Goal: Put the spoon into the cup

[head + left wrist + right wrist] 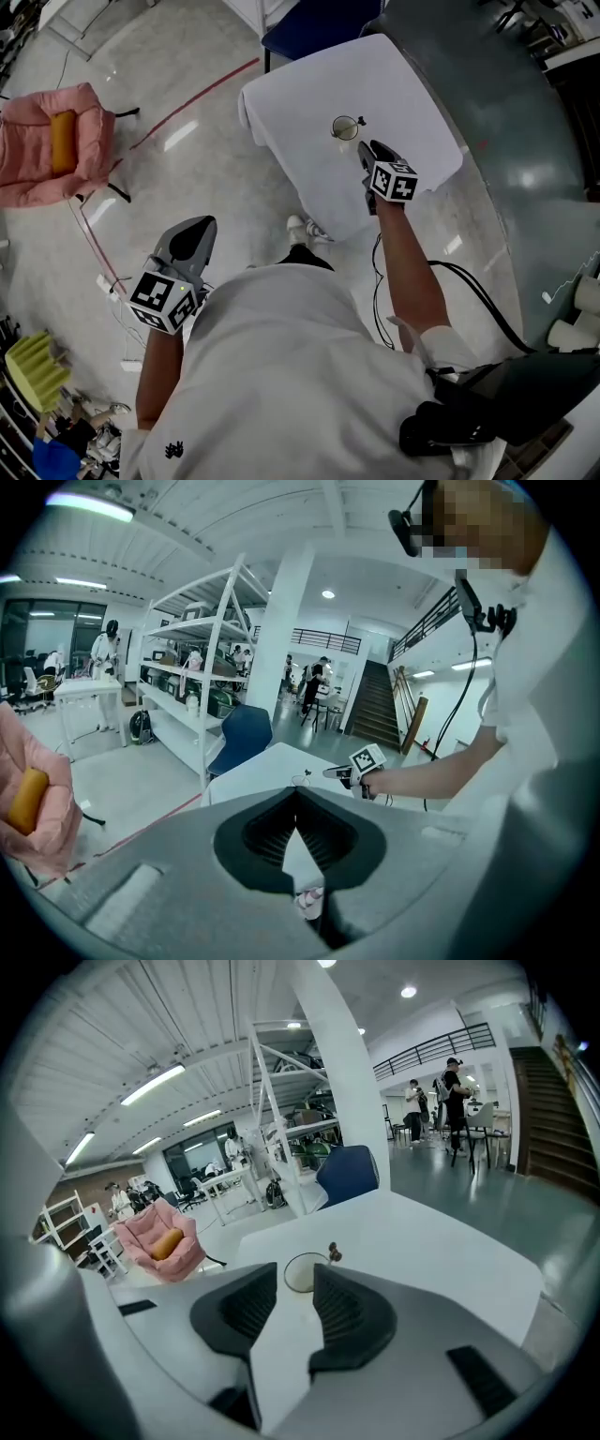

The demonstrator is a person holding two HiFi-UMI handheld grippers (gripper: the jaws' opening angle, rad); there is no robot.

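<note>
Seen from above, a pink padded armchair (pixel 47 155) with an orange cylindrical cushion (pixel 62 141) sits at the upper left on a glossy grey floor (pixel 187 169). A thin red line (pixel 197 98) on the floor runs up and to the right towards the desk.

At the lower left, the person's left gripper (pixel 200 223), grey with a black-and-white marker cube, hangs over the floor, well apart from the desk. In the left gripper view its jaws (pixel 296 803) are closed, their tips meeting, and there is nothing between them.

The person, in a white shirt, fills the lower middle of the head view.

At the upper centre stands a desk covered with a white cloth (pixel 309 89), with a dark blue chair (pixel 309 28) behind it. A clear round glass cup (pixel 345 127) stands on the cloth. A thin spoon with a small dark handle end (pixel 359 121) stands inside it, leaning against the rim on the right.

Just below and right of the cup, the right gripper (pixel 364 145) is held over the desk at the end of a bare forearm. In the right gripper view its jaws (pixel 295 1267) stand apart and empty, and the cup (pixel 300 1281) and the spoon's tip (pixel 333 1252) show just beyond them on the white desk (pixel 422 1241).

A black cable (pixel 469 281) trails at the lower right.
</note>
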